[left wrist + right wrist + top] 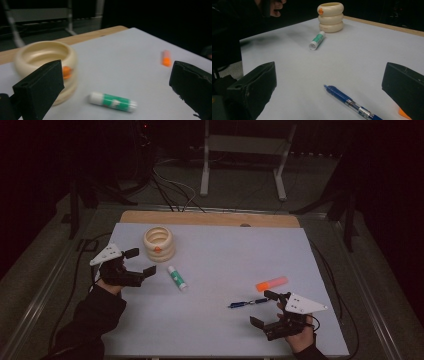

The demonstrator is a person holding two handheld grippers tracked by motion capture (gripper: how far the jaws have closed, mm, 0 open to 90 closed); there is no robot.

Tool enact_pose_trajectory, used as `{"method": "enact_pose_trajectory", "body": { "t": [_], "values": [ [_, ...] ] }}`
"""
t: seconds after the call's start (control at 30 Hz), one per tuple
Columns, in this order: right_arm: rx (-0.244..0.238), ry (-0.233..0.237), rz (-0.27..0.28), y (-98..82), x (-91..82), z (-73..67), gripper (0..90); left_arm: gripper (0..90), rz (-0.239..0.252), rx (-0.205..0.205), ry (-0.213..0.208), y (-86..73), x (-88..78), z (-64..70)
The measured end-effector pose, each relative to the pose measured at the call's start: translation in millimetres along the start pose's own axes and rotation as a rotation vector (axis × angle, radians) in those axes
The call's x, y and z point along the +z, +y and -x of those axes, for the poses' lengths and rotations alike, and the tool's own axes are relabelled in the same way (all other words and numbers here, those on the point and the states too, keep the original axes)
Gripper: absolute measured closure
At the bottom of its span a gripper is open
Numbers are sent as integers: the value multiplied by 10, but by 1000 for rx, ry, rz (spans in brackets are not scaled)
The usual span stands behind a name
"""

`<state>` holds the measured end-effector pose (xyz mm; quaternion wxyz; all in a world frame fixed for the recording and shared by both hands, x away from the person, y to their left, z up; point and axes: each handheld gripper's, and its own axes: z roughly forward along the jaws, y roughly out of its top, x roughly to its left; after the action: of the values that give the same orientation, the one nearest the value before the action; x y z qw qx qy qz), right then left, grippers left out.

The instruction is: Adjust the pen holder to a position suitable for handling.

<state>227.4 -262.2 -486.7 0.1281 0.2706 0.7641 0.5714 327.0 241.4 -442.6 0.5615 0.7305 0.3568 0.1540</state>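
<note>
Glue stick (113, 102) lies flat on the surface (225, 255) just ahead of the released left claw (140, 261), jaws spread to straddle it; pen (352, 103) lies before the released right claw (265, 308).

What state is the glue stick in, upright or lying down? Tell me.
Lying down. The glue stick rests on its side on the table, cap on, between the open left gripper jaws' line of sight.

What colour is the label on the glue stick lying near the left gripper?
Green with small white print, on a white glue stick; it shows best in the left gripper view.
</note>
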Motion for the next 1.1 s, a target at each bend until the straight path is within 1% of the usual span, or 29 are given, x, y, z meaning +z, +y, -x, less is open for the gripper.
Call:
{"method": "enact_pose_trajectory", "body": {
  "t": [0.03, 0.1, 0.17, 0.2, 0.23, 0.3, 0.37, 0.4, 0.43, 0.53, 0.57, 0.6, 0.63, 0.67, 0.7, 0.77, 0.83, 0.87, 0.9, 1.0, 1.03, 1.1],
  "values": [
    [-1, -1, 1, 0, 0, 1, 0, 0, 0, -3, 33, 17, 22, -49],
    [1, -1, -1, -2, 1, 5, 0, 0, -7, 3, 65, 39, 49, -89],
    [1, 0, 0, -2, 1, 4, 0, 0, -7, -13, 82, 61, 77, -137],
    [1, 0, 0, -2, 1, 4, 0, 0, -7, -13, 82, 61, 77, -137],
    [1, -1, 0, -1, 1, 3, 0, 0, -8, -23, 97, 76, 106, -177],
    [1, -1, -2, -1, 2, 4, 0, 1, -19, -20, 118, 88, 144, -223],
    [0, -2, -2, -2, 2, 4, 0, 1, -27, -35, 129, 97, 178, -270],
    [0, -2, -2, -2, 2, 4, 0, 1, -27, -35, 129, 97, 178, -270],
    [1, -2, -2, -2, 1, 4, 0, 1, -23, -37, 147, 109, 199, -309],
    [-1, -1, -3, -2, 3, 0, 0, 1, -17, -41, 179, 140, 232, -363],
    [-2, -1, -4, -2, 3, -2, 0, 1, -15, -53, 184, 153, 244, -382],
    [-2, -1, -4, -2, 3, -2, 0, 1, -15, -53, 184, 153, 244, -382],
    [-2, 0, -3, -2, 2, -2, 0, 1, -15, -60, 206, 175, 273, -413],
    [-3, 0, -4, -1, 1, -2, 0, 1, -19, -59, 220, 182, 287, -428],
    [-1, 0, -3, -2, 1, -2, 0, 1, -30, -65, 232, 190, 302, -446],
    [-1, 0, -3, -2, 2, -1, 0, 1, -37, -85, 242, 202, 334, -481],
    [-2, 1, -4, -1, 3, -1, 0, 1, -35, -87, 256, 209, 368, -502],
    [-4, 1, -5, -1, 4, -3, 0, 2, -41, -96, 268, 213, 390, -516],
    [-5, 1, -5, -1, 5, -4, 0, 1, -41, -109, 271, 214, 407, -536],
    [-6, 1, -6, -1, 7, -6, 0, 4, -43, -136, 308, 215, 454, -589],
    [-5, 2, -6, -2, 8, -5, 0, 8, -50, -142, 322, 217, 470, -605],
    [-3, 0, -7, -3, 9, -3, 0, 9, -58, -161, 331, 223, 498, -639]
  ]
}}
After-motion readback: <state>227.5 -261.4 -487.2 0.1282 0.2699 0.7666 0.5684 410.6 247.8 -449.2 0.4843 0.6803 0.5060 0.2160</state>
